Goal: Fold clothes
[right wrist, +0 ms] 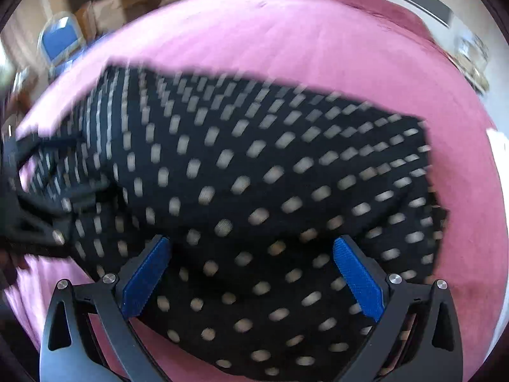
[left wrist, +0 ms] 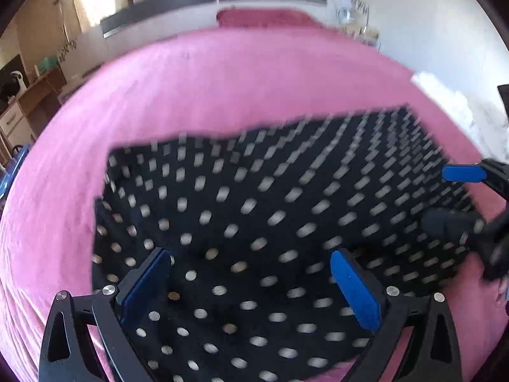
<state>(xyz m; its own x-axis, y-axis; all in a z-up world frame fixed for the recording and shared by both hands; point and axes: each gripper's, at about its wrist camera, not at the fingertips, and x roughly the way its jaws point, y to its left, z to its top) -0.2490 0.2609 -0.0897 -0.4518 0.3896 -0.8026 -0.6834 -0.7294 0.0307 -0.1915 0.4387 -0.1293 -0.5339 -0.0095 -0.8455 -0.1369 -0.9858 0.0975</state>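
Polka-dot garment point(left wrist: 254, 216) lies flat on pink bed point(left wrist: 222, 79), long axis left–right; left gripper point(left wrist: 254, 286) and right gripper point(right wrist: 254, 280) both w/ jaws apart over its near edge — neither nearer

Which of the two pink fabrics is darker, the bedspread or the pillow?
The pillow, at the bed's far end, is the darker crimson; the bedspread under the dotted garment is lighter pink.

Bed cover point(left wrist: 222, 89): pink, all you see underfoot (blurred).
Pillow point(left wrist: 267, 18): darker pink, far edge.
Desk point(left wrist: 35, 92): beyond your left edge.
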